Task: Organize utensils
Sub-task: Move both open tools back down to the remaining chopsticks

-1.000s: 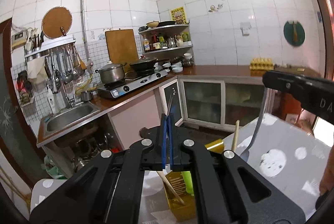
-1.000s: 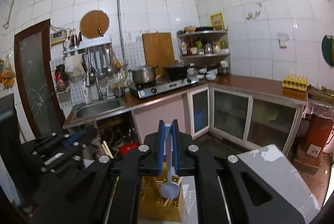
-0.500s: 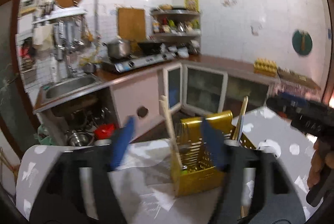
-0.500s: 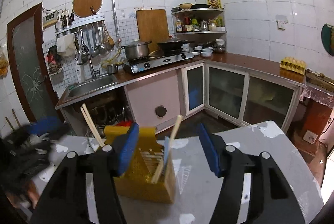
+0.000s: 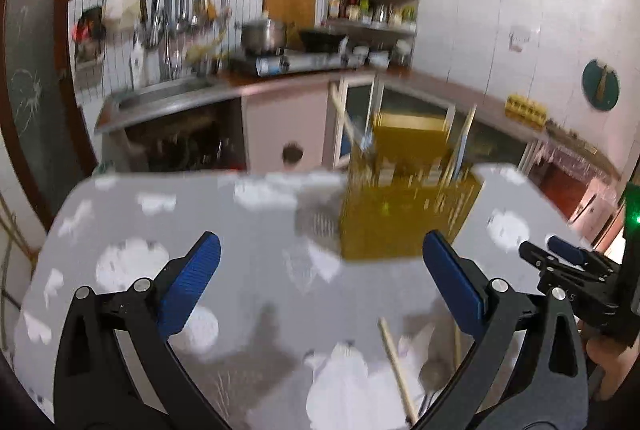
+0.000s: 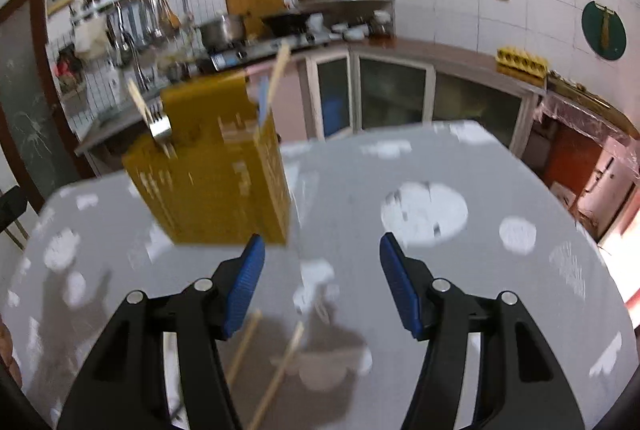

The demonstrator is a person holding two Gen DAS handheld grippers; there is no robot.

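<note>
Room: a white-tiled kitchen; a sink, a gas stove (image 6: 256,51) with a pot, and glass-door cabinets run along the back of both views.
Worktop: a grey worktop (image 6: 500,290) with white blotches fills the lower half of both views. Its far edge crosses mid-frame and its right edge falls away toward the floor at the right of the right wrist view.
Open room: the right half of the surface in the right wrist view is bare. In the left wrist view the left and centre are bare.
Utensil holder: a yellow slotted utensil holder (image 6: 216,173) stands upright near the far edge, left of centre in the right wrist view, right of centre (image 5: 404,205) in the left wrist view.
Contents: a fork (image 6: 160,127) leans to the upper left, tines up; chopsticks (image 6: 278,67) lean to the upper right.
Loose chopsticks: two chopsticks (image 6: 280,374) lie on the surface at lower centre of the right wrist view, long axes running from lower left to upper right, roughly parallel. One (image 5: 396,370) shows at the bottom of the left wrist view.
Left tongs: the left tongs (image 5: 320,286) are opening, spread wide with nothing between the blue pads.
Right tongs: the right tongs (image 6: 322,286) stand partly spread and empty, above the loose chopsticks; also seen at the right edge (image 5: 560,254) of the left wrist view.
</note>
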